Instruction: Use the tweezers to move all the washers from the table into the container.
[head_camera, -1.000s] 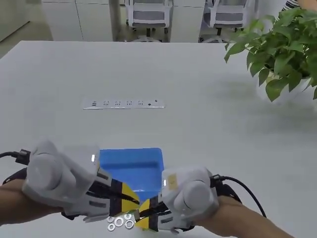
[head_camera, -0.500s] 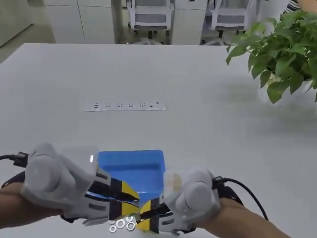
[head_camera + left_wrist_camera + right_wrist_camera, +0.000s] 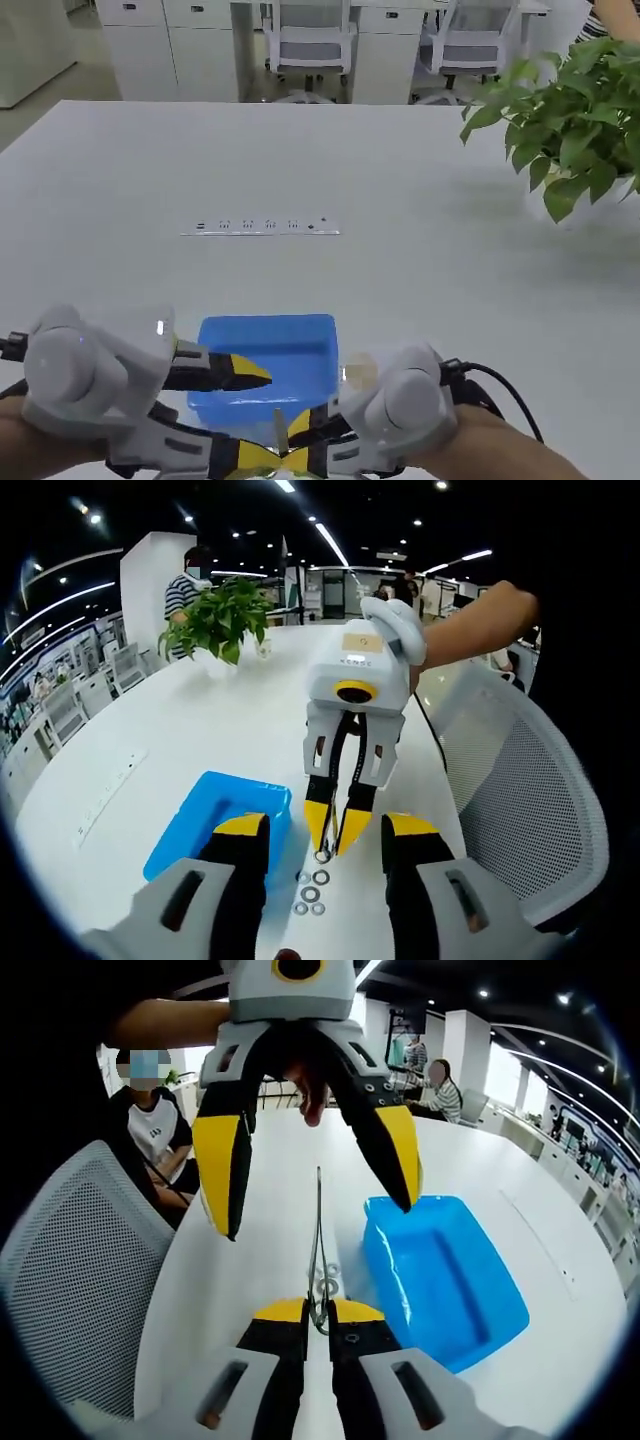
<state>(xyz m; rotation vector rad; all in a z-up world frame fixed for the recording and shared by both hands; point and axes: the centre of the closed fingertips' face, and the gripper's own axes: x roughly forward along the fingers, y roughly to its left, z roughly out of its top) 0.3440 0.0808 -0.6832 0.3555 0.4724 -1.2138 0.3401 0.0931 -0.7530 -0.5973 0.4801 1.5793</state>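
Pickup step: washers (image 3: 310, 892) lie on the table (image 3: 200, 720) just beside the container (image 3: 215, 815). Your right gripper (image 3: 318, 1312) clamps the tweezers (image 3: 318, 1240), arms nearly together; can't tell if they nip a washer. Left gripper (image 3: 315, 1210) is spread wide. Next: nip one cleanly, lift, carry it over the container.

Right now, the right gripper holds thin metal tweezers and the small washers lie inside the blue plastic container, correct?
No: the small metal washers lie on the white table beside the blue plastic container, as the left gripper view shows.
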